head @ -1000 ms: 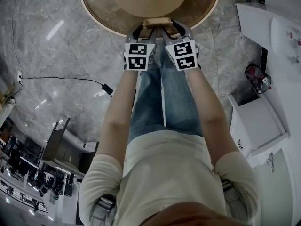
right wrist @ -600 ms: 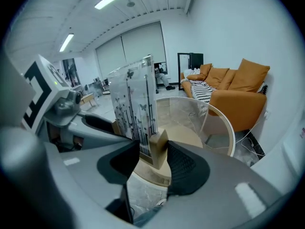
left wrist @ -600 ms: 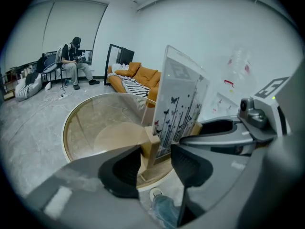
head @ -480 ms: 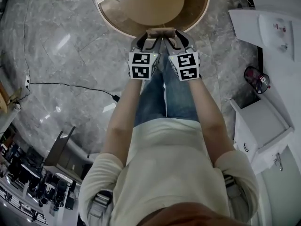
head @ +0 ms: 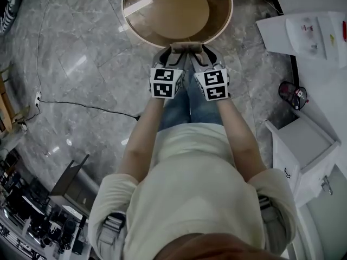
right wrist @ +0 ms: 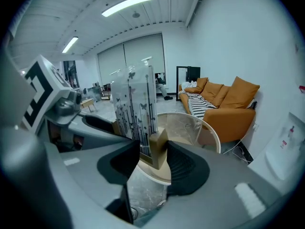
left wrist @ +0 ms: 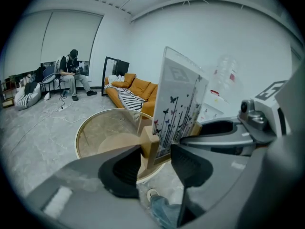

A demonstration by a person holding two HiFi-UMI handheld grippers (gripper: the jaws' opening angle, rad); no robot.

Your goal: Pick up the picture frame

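Vs a sec ago both tools are higher. In the head view the round glass tabletop (head: 230, 15) looks smaller and farther below, and the picture frame (head: 186, 47) has come up w/ them, so it's no longer resting on the glass. In the left gripper view there's floor and the person's shoe (left wrist: 152, 193) beneath the jaws, and the tabletop rim (left wrist: 81, 132) is well below the frame's base. So the pick-up is prob done, or as good as; what's left is keeping it level and steady, since it hangs on two end grips only

Left tool (head: 172, 51) grips the frame's left end: its jaws stand wide, but the wooden base block of the frame (left wrist: 178, 104) fills the gap btwn the pads. Right tool (head: 201, 51) does the same at the other end. In the right gripper view the wood block is clamped btwn the pads of that tool (right wrist: 152, 161), w/ the frame (right wrist: 136, 106) standing up above them

Frame vs tools: it bridges the two tool tips, one base end in each, just ahead of the marker cubes. It's roughly upright w/ a slight lean, and the printed panel (butterflies, stems) rises above the jaws. In the head view it's over the near edge of the tabletop, not touching it
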